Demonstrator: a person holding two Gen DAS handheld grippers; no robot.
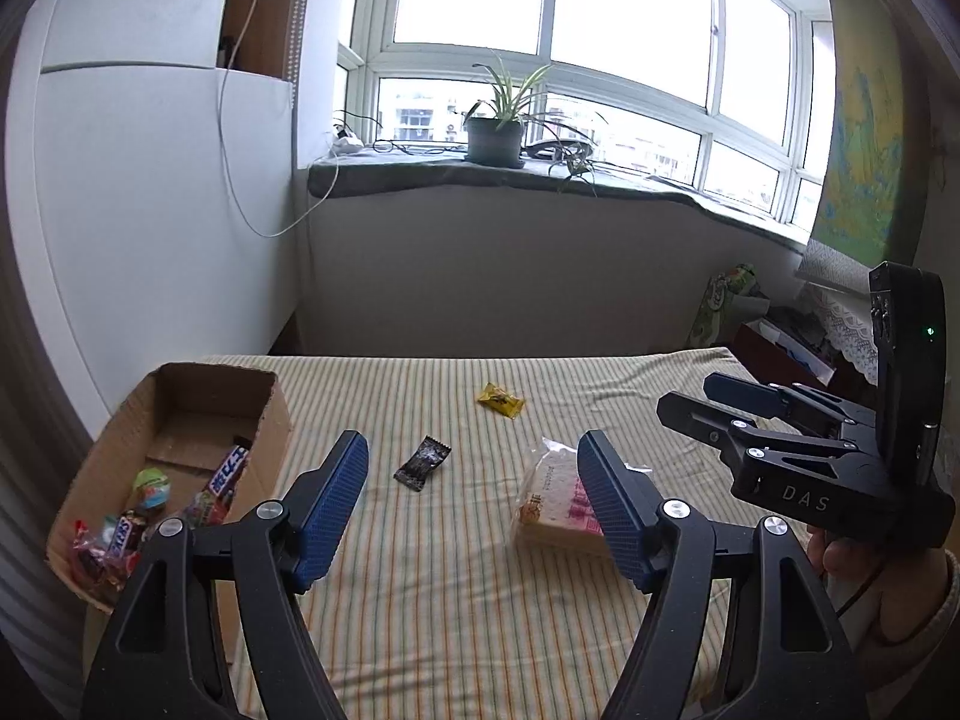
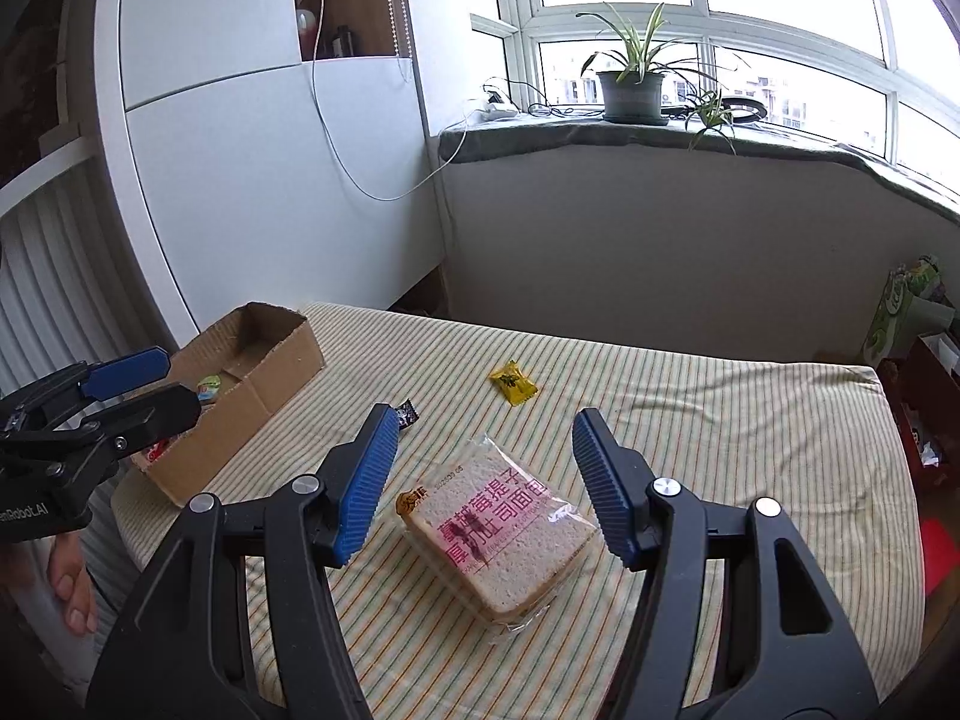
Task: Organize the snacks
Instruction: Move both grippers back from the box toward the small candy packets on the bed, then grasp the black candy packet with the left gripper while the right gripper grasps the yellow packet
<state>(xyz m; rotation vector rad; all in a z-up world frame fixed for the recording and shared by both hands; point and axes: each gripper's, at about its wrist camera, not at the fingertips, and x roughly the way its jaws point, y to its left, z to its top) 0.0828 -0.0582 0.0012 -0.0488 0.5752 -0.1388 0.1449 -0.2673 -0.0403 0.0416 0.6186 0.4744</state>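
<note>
Striped table (image 2: 720, 420) | my right tool (image 2: 486, 468) gapes empty above bread packet (image 2: 498, 540) | left tool (image 1: 474, 492) open, empty | risk: slippery wrapper slipping out, squashed slices

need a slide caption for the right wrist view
Open right hand-held gripper above a wrapped bread slice on the striped cloth, cardboard box of snacks at left.
</note>
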